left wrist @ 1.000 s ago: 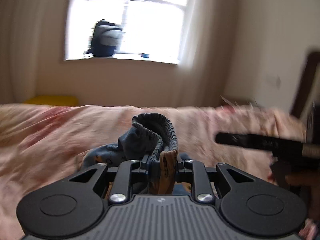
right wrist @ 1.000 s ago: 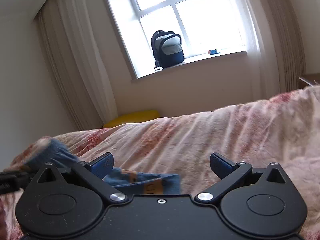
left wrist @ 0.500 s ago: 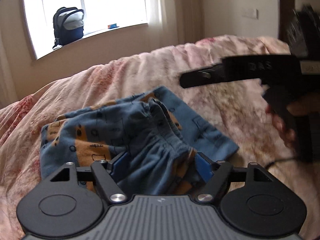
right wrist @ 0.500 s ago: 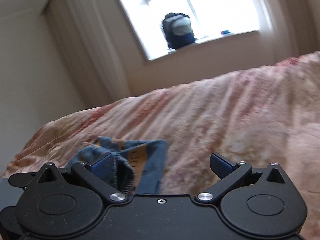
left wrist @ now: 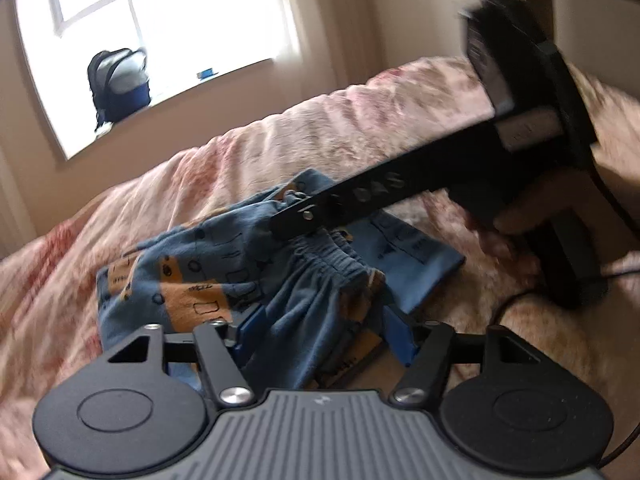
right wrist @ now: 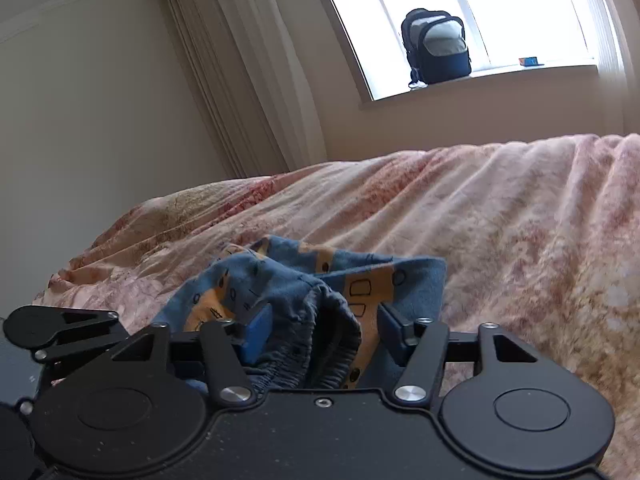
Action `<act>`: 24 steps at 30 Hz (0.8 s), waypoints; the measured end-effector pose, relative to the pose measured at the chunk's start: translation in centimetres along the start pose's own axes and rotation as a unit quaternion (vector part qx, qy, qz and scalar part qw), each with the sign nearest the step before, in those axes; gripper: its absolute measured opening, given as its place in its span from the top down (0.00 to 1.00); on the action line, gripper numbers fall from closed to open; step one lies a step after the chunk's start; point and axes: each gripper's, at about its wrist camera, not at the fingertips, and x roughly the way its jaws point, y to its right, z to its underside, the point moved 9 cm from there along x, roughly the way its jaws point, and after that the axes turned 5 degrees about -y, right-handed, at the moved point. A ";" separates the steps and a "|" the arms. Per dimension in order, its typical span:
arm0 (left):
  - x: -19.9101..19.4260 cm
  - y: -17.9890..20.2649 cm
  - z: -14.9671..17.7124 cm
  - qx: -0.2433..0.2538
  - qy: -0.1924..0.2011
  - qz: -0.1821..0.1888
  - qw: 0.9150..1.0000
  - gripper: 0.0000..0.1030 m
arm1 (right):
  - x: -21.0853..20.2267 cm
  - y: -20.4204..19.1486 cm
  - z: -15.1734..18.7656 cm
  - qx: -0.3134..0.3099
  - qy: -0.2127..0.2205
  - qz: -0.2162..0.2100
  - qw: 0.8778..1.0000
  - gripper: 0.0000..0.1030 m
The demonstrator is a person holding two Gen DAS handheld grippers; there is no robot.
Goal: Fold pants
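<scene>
Small blue pants (left wrist: 224,280) with orange vehicle prints lie bunched on the pink floral bedspread (left wrist: 360,132). My left gripper (left wrist: 324,328) is open, its blue pads (left wrist: 400,336) on either side of the gathered waistband (left wrist: 328,268). My right gripper (left wrist: 292,220) reaches in from the right over the pants. In the right wrist view the right gripper (right wrist: 320,332) is open, with the elastic waistband (right wrist: 320,344) lying loose between its pads and the pants (right wrist: 360,276) spread beyond.
A dark backpack (right wrist: 438,46) stands on the window sill behind the bed, also visible in the left wrist view (left wrist: 120,84). Pale curtains (right wrist: 248,80) hang left of the window. A cable (left wrist: 520,300) trails on the bedspread at the right.
My left gripper opened and let go of the waistband, and the pants dropped onto the bed. My right gripper moved in over the pants, so the waistband now lies between its pads.
</scene>
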 end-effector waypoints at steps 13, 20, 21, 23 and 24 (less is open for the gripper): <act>-0.7 -1.6 -1.1 -0.045 0.005 0.003 0.999 0.91 | -0.4 1.2 -0.3 0.065 0.002 -0.008 0.998 0.84; -1.5 -0.4 -2.4 -0.058 0.019 0.038 0.997 0.90 | -3.5 1.4 -1.9 0.072 0.005 0.003 0.997 0.85; -1.1 0.1 -2.4 -0.053 0.015 0.042 0.998 0.90 | -3.9 1.6 -1.8 0.071 0.001 0.009 0.997 0.85; -0.2 1.0 -2.0 -0.037 0.008 0.046 0.998 0.89 | -4.1 2.5 -1.2 0.076 -0.008 0.023 0.997 0.85; 0.5 1.4 -1.6 -0.027 0.003 0.046 0.999 0.89 | -4.0 3.0 -0.7 0.082 -0.015 0.029 0.996 0.85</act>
